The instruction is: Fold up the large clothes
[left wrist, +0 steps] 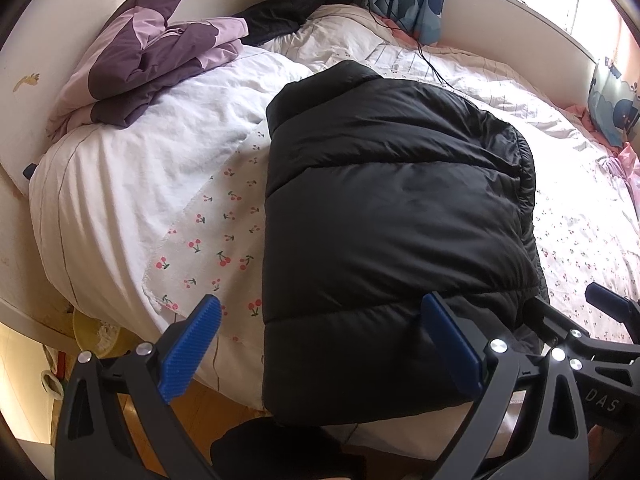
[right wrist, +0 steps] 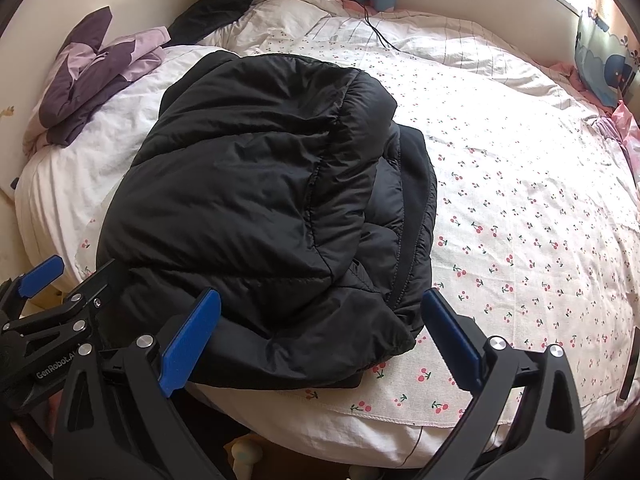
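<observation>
Two grippers, the left gripper (left wrist: 320, 344) and right gripper (right wrist: 320, 340), hang spread wide and empty over the near edge of a folded black jacket (right wrist: 260, 200) lying on the bed (right wrist: 520, 220); beyond, a purple blanket (left wrist: 148, 56) is bunched at the far left.

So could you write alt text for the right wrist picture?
A folded black puffer jacket lies on a cherry-print bed sheet. The right gripper is open above its near edge, holding nothing.
</observation>
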`<state>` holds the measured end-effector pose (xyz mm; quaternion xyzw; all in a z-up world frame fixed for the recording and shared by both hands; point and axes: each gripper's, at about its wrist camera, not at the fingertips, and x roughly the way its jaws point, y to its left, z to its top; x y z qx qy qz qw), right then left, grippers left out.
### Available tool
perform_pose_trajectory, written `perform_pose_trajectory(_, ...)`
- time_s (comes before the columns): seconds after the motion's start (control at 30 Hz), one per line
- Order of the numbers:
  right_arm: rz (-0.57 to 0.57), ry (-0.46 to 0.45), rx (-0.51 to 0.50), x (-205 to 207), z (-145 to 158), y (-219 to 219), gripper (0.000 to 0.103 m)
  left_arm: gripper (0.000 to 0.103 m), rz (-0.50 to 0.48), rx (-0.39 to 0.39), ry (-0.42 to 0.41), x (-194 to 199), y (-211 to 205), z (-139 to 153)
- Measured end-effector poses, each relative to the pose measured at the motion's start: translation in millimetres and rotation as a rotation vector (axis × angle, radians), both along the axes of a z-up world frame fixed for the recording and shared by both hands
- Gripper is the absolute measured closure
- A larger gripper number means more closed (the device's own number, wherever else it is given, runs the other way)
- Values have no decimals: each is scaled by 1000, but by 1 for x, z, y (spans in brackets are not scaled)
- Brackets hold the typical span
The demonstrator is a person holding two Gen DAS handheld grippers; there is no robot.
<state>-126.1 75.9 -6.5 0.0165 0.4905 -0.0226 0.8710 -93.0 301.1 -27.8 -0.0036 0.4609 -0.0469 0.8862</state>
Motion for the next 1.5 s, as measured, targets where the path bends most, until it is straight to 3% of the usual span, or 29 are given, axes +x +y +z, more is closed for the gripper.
perform_pose_trajectory(1.5, 14, 11, 5, 3, -1, 2, 6, 7, 4, 24, 6, 1, -1, 1)
